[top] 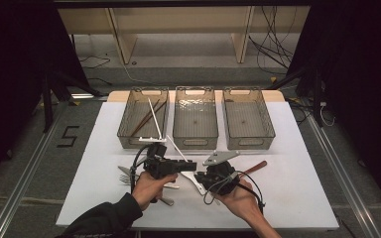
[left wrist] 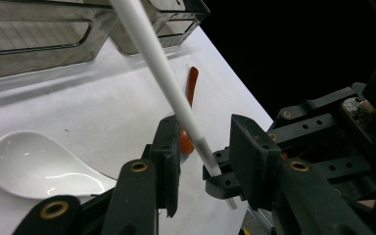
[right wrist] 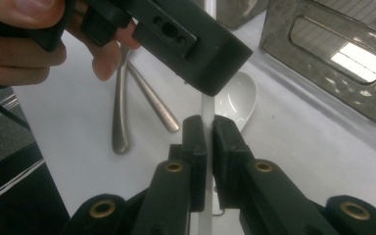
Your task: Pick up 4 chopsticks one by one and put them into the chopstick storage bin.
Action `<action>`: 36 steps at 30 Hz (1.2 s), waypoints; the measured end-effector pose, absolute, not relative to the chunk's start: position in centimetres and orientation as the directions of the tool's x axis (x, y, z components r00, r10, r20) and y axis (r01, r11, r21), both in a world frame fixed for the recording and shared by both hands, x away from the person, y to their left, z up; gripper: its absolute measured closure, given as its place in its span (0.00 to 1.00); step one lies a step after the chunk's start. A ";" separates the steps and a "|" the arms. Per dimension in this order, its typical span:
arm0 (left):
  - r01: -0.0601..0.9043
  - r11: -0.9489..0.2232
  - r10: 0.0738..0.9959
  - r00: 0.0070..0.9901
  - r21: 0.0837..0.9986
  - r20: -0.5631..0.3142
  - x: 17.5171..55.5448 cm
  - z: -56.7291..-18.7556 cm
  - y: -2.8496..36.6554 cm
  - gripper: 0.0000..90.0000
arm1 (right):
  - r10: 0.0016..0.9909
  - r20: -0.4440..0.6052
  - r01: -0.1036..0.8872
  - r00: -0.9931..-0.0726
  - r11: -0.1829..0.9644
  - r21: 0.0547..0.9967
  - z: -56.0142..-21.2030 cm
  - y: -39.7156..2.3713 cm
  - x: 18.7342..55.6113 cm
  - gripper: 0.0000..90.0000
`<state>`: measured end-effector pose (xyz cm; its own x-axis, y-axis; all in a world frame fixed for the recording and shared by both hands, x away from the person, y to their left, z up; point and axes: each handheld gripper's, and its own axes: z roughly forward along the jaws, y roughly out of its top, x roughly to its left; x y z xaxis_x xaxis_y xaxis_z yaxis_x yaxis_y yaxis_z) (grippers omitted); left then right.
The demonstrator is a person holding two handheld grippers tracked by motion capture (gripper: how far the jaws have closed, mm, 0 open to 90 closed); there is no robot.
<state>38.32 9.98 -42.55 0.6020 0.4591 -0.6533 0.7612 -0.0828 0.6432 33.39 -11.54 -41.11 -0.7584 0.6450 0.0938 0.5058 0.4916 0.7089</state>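
Right gripper [right wrist: 208, 132] pinching a long white plastic chopstick [left wrist: 169, 83] near its lower end, black jaws pressed tight on the thin rod. Chopstick slanting up and away toward the far left, over the white table [top: 287, 178], upper end reaching toward the left clear plastic basket [top: 129, 119]. Left gripper [left wrist: 203, 152] set around the same chopstick just above the right gripper's grip, jaws partly spread, rod passing through the gap; touching the pads or not, cannot tell. White ceramic spoon [left wrist: 39, 164] lying on the table just beside both grippers. Two steel handles [right wrist: 122, 112] resting nearer the left. Red-handled utensil [left wrist: 191, 88] lying to the right.
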 end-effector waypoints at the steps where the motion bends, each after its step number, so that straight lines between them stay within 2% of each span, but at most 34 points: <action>1: 0.761 -0.083 0.458 0.603 0.644 -0.653 38.3 -42.5 10.0 0.73 | 0.644 0.093 0.504 -0.760 0.492 0.710 -41.1 -11.5 33.4 0.95; 9: 0.758 -0.075 0.457 0.604 0.648 -0.653 38.3 -42.5 10.1 0.85 | 0.638 0.096 0.495 -0.764 0.485 0.721 -41.1 -11.6 33.3 0.95; 16: 0.781 -0.054 0.400 0.588 0.622 -0.703 38.5 -42.4 10.4 0.93 | 0.635 0.098 0.489 -0.767 0.478 0.730 -41.1 -11.6 33.3 0.95; 21: 0.767 -0.062 0.413 0.602 0.639 -0.683 38.5 -42.0 10.5 0.94 | 0.629 0.108 0.487 -0.770 0.469 0.737 -41.0 -11.7 33.3 0.92; 27: 0.743 -0.034 0.461 0.605 0.668 -0.649 39.5 -40.6 12.5 0.94 | 0.633 0.150 0.510 -0.760 0.437 0.741 -40.6 -12.9 33.8 0.72; 29: 0.732 -0.028 0.481 0.607 0.681 -0.633 40.0 -40.1 13.4 0.94 | 0.636 0.157 0.517 -0.755 0.431 0.739 -40.5 -13.4 33.9 0.62; 33: 0.716 -0.013 0.507 0.606 0.698 -0.613 40.9 -39.2 15.0 0.94 | 0.649 0.166 0.539 -0.742 0.431 0.724 -40.4 -14.0 34.0 0.51; 36: 0.700 0.001 0.527 0.607 0.714 -0.595 41.4 -38.3 16.1 0.94 | 0.663 0.165 0.552 -0.730 0.431 0.713 -40.4 -14.5 34.1 0.46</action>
<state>41.41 16.11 -38.31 0.6067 0.5273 -0.5949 0.6999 0.0006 0.7143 34.08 -14.51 -40.44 -0.7305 0.6627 0.1650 0.5525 0.4314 0.7132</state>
